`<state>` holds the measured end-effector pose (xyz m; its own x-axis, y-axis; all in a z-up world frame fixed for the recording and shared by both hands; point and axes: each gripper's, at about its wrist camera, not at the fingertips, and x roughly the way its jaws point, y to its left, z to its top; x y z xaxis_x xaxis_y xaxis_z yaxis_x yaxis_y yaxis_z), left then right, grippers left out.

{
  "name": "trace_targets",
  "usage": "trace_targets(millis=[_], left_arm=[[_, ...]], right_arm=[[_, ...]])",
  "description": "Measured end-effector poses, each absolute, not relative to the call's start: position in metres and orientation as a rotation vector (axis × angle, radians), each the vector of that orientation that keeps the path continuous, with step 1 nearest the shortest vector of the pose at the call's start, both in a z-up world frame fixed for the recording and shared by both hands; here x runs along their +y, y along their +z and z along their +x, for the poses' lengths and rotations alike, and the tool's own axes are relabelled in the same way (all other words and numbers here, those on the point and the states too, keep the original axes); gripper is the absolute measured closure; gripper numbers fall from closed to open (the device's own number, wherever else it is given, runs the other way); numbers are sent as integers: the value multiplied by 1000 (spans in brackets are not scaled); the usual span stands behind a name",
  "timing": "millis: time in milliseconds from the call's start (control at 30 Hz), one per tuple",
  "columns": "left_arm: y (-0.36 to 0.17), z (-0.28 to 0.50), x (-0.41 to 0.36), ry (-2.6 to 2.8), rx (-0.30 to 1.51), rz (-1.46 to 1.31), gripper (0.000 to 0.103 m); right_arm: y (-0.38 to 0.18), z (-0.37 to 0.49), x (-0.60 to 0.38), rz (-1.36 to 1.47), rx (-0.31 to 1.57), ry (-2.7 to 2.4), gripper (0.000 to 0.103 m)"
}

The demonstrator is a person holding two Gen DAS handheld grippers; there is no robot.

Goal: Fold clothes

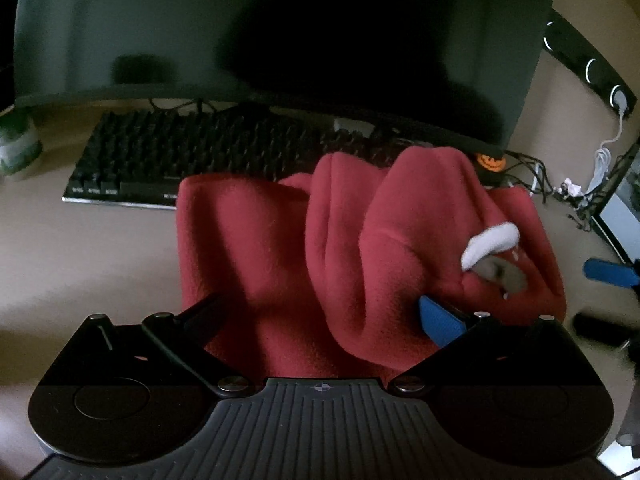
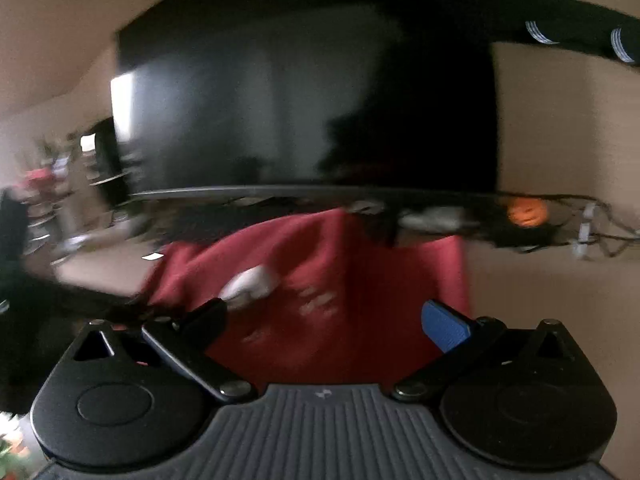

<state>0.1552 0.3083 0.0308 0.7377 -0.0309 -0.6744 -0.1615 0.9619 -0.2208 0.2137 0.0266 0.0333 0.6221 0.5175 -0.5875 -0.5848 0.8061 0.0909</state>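
Two grippers over one red fleece garment (image 1: 280, 248), bunched in upright ridges on the desk (image 1: 80, 272), just in front of the keyboard (image 1: 180, 160) near the desk's far edge. Left gripper (image 1: 320, 312): jaws spread wide, straddling the nearest fold, nothing clamped. Right gripper (image 2: 326, 316): jaws likewise wide, garment directly ahead and below, view blurred. Ridges running away from both tools toward the monitor (image 1: 280, 32). White patch (image 1: 490, 242) on the garment's right side, nearer the right gripper. Fold stage undeterminable from one bunched heap.
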Motion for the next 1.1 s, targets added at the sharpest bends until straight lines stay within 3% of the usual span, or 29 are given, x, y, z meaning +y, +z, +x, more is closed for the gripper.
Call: trace_targets(millis=[133, 267, 467, 700, 867, 1100], left_arm=[[19, 157, 311, 77, 766, -310, 0], [8, 160, 313, 82, 773, -325, 0], [23, 121, 298, 137, 622, -395, 0], [36, 54, 231, 230, 506, -382, 0], [36, -2, 173, 294, 455, -253, 0], [20, -43, 137, 337, 484, -243, 0]], right_arm=[[-1, 252, 41, -113, 775, 566, 0], [-12, 256, 42, -101, 736, 575, 0], [-6, 250, 22, -44, 732, 622, 0], [39, 156, -35, -50, 589, 582, 0], [20, 86, -61, -65, 528, 553, 0], [18, 70, -74, -108, 557, 602, 0]])
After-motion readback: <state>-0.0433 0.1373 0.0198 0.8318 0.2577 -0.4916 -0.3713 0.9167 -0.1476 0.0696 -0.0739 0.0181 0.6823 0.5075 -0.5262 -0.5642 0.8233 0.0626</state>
